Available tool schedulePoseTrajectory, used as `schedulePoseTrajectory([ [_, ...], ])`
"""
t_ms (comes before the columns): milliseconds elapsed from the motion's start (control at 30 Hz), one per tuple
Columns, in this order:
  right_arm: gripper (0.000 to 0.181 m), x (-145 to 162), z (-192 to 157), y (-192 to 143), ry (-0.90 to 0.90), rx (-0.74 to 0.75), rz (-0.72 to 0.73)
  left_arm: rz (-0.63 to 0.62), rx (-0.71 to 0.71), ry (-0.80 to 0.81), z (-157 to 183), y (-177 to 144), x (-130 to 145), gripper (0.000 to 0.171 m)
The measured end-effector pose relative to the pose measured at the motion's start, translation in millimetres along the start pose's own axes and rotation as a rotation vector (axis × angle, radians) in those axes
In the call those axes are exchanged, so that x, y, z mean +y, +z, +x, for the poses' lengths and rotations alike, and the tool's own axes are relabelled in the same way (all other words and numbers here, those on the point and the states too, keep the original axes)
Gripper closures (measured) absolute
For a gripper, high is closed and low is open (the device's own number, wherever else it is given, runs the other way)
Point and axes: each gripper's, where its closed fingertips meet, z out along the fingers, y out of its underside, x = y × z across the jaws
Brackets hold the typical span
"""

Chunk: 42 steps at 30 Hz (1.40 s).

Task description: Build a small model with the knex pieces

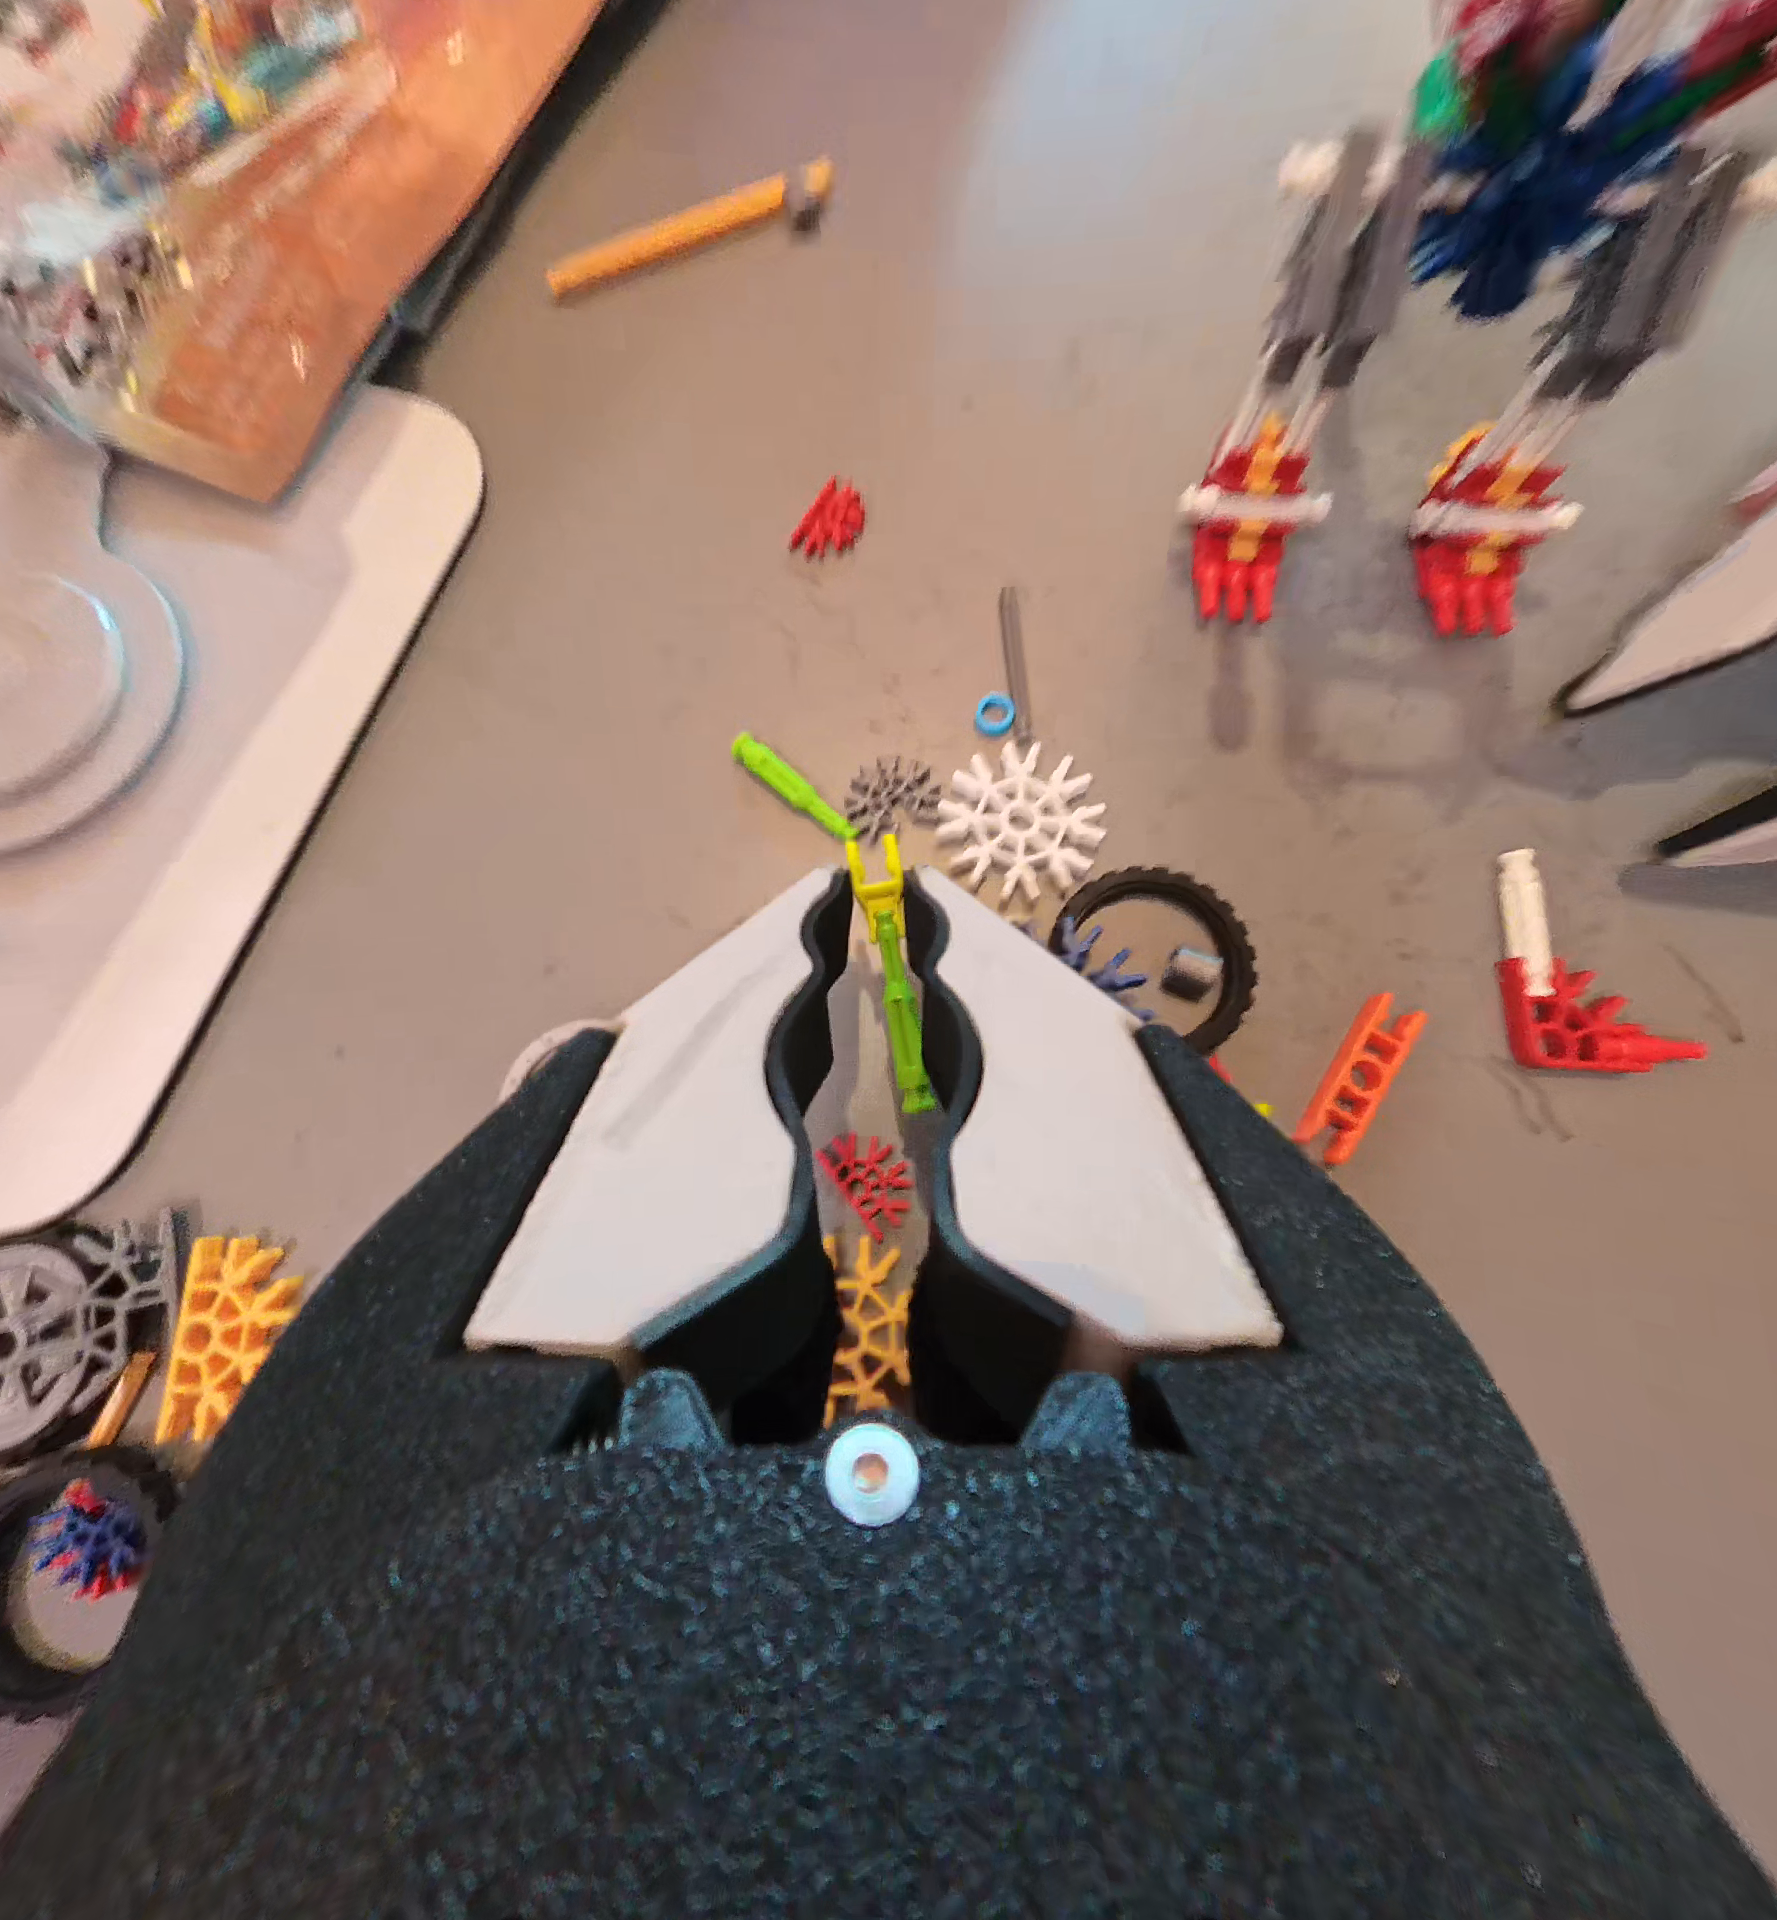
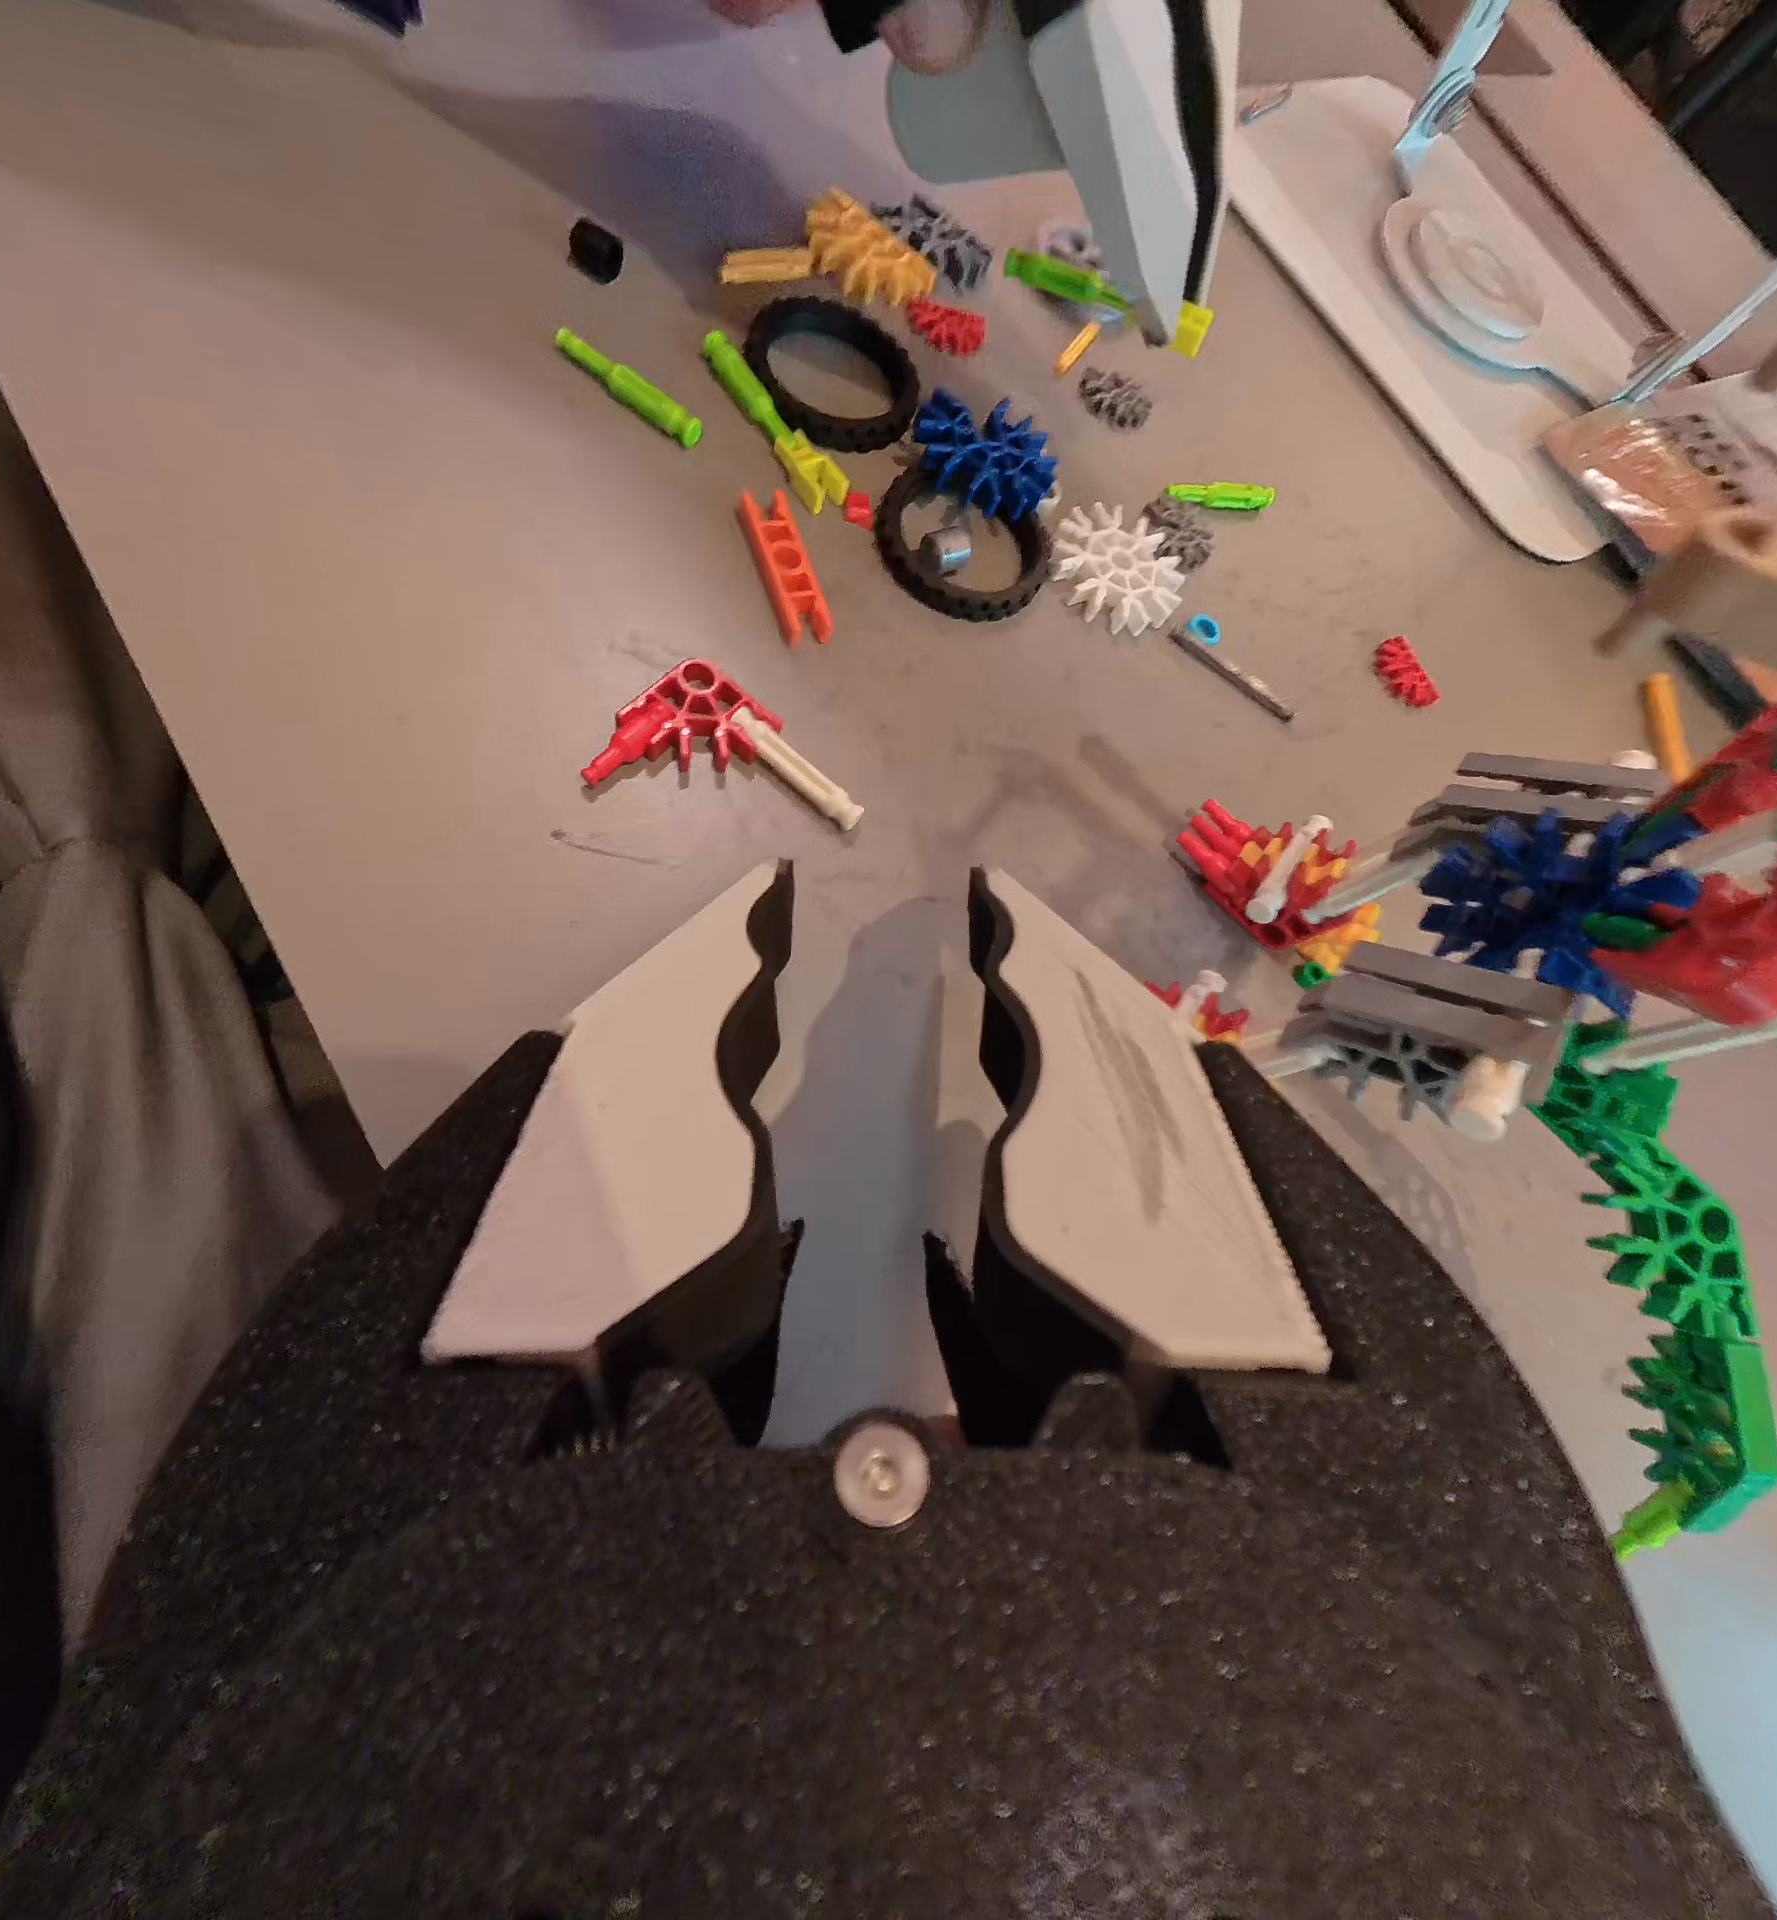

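Note:
My left gripper is shut on a small yellow clip connector. The clip's forked end sticks out past the fingertips. A lime green rod is plugged into it and runs back between the fingers. In the right wrist view this gripper hangs over the pile of loose parts with the yellow clip at its tip. My right gripper is open and empty above bare table. A red corner connector with a white rod lies just ahead of it to the left.
Loose parts lie ahead of the left gripper: another green rod, a white snowflake connector, a black tyre and an orange ladder piece. A built model stands to the right. A white tray is on the left. Tip to tip, the grippers are about 15 cm apart.

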Motion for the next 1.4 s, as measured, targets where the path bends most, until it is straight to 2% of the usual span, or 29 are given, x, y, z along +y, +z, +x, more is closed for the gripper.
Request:
schedulePoseTrajectory([
  [167,0.158,-36,10,-20,0.066,0.055,0.207,0.242,0.223,-0.023,41,-31,-41,0.164],
  [267,0.161,-63,17,-33,0.115,0.085,0.303,0.274,0.313,-0.001,66,-40,-48,0.164],
  [333,0.161,-76,19,-36,0.206,0.052,0.352,0.317,0.312,0.104,82,-48,-56,0.164],
  [400,0.160,-85,22,-36,0.362,0.004,0.403,0.339,0.252,0.268,98,-56,-63,0.164],
  [467,0.161,-93,26,-39,0.522,-0.050,0.478,0.308,0.153,0.451,111,-57,-63,0.164],
  [567,0.160,-100,26,-44,0.653,-0.142,0.551,0.249,-0.002,0.638,119,-56,-62,0.164],
  [733,0.163,-103,21,-42,0.782,-0.281,0.585,0.269,-0.109,0.782,132,-60,-70,0.165],
  [867,0.175,-105,18,-44,0.796,-0.322,0.598,0.292,-0.128,0.820,137,-59,-72,0.165],
  [1100,0.177,-109,28,-59,0.878,-0.357,0.692,0.347,-0.205,0.822,133,-65,-82,0.164],
  [1167,0.177,-109,29,-61,0.895,-0.373,0.702,0.365,-0.181,0.800,135,-65,-82,0.170],
  [1400,0.176,-115,34,-68,0.910,-0.373,0.719,0.419,-0.164,0.735,134,-67,-91,0.170],
])
